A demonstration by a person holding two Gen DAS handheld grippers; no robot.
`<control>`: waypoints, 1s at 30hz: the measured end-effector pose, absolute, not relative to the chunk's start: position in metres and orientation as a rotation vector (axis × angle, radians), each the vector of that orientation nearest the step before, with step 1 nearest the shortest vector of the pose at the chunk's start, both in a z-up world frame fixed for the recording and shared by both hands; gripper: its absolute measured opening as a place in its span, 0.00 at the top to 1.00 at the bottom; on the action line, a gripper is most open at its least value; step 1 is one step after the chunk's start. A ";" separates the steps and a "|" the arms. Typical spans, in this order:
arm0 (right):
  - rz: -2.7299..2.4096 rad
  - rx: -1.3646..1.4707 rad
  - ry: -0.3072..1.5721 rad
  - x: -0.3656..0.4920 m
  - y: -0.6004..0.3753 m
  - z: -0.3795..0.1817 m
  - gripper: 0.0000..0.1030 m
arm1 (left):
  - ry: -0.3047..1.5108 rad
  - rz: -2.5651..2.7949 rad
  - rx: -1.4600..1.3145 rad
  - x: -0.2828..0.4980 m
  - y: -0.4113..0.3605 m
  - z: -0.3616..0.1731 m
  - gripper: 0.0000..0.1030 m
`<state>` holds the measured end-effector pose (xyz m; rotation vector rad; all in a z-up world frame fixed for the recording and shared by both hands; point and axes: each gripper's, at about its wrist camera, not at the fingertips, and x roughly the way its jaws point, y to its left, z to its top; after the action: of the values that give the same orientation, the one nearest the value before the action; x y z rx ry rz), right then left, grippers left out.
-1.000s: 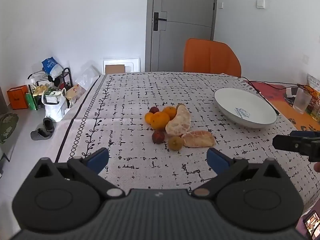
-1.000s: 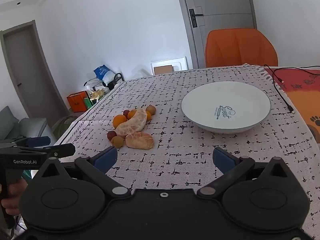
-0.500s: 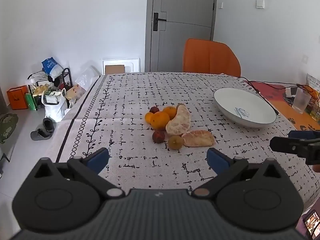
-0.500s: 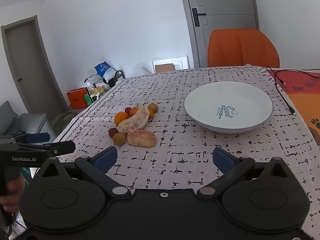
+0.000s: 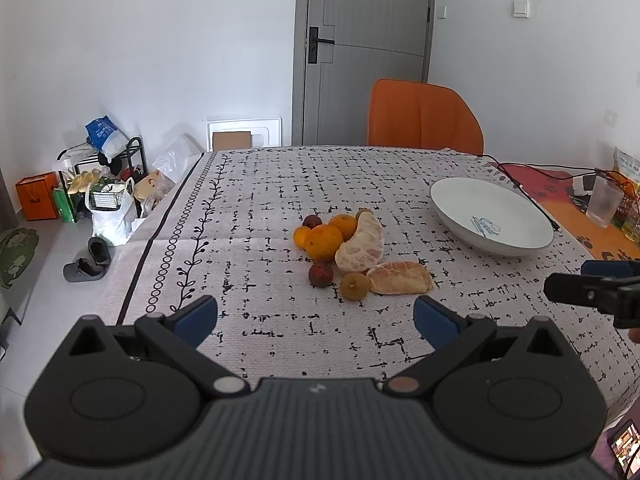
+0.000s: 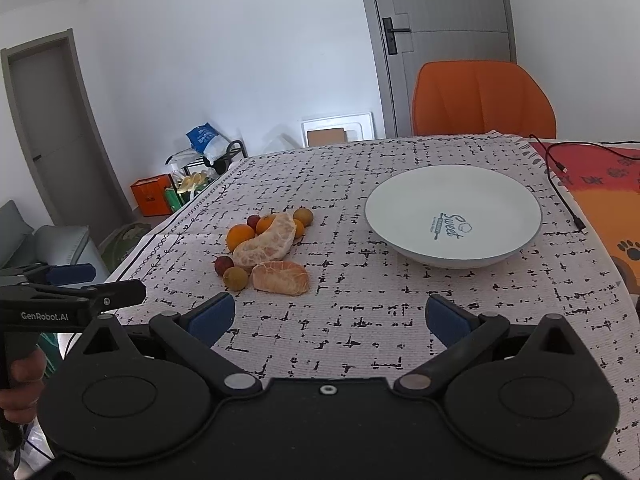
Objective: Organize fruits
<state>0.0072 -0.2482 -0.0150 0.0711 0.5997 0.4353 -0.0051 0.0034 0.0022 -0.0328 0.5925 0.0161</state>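
Nearest, the left gripper (image 5: 316,318) and the right gripper (image 6: 330,318) hover with jaws spread wide, holding nothing. Beyond them a fruit pile (image 5: 346,250) of oranges, peeled segments and small dark fruits sits on the tablecloth (image 5: 256,200), left of the white plate (image 6: 454,216). Farther back stands an orange chair (image 5: 424,118).

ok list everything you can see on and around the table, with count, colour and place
plate: 1, white, table right
oranges: 3, orange, fruit cluster
peeled citrus pieces: 2, pale orange, cluster front
dark red fruits: 2, cluster's left side
brownish round fruits: 2, cluster's front and back
chair: 1, orange, behind table
cable: 1, black, right of plate
glass: 1, clear, far right
left gripper: jaws open
right gripper: jaws open
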 end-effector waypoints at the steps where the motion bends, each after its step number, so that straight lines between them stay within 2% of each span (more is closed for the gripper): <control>1: 0.436 0.071 0.599 0.007 -0.248 -0.015 0.00 | 0.592 0.016 -0.033 -0.005 0.004 0.002 0.00; 30: 0.432 0.073 0.600 0.007 -0.248 -0.015 0.00 | 0.585 0.017 -0.033 -0.007 0.006 0.002 0.00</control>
<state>0.0073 -0.2477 -0.0146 0.0726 0.6003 0.4323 -0.0065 0.0062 0.0025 -0.0326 0.5853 0.0170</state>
